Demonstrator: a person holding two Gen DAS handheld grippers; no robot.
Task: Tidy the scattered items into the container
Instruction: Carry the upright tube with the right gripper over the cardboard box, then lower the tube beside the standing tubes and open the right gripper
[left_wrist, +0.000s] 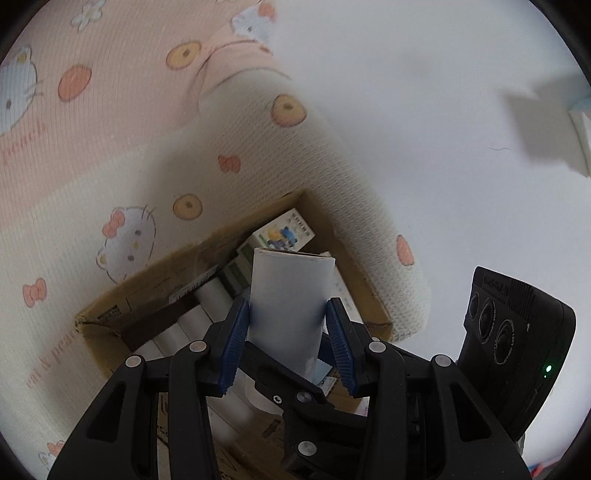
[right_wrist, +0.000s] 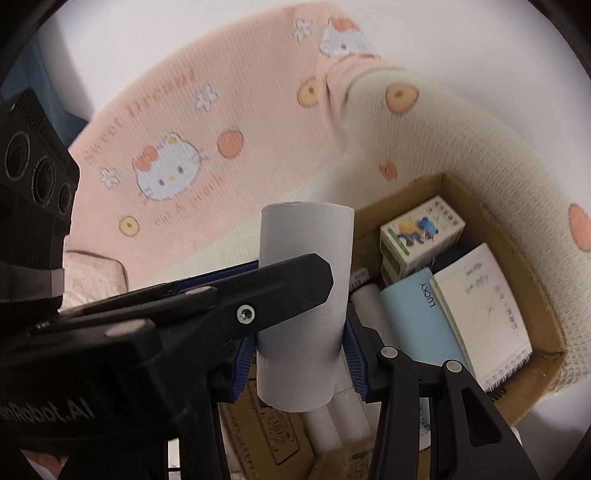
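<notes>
Both tongs, left (left_wrist: 288, 321) and right (right_wrist: 301, 354), each clamp a grey tube (left_wrist: 291, 295) above the cardboard box (right_wrist: 491, 221).

A white surface (left_wrist: 424, 110) carries a pink-and-cream cartoon-cat blanket (right_wrist: 221, 122) and an open cardboard box (right_wrist: 491, 225), which the blanket's cream fold wraps closely. A pale patterned pad (right_wrist: 92, 273) lies beside the blanket.
</notes>
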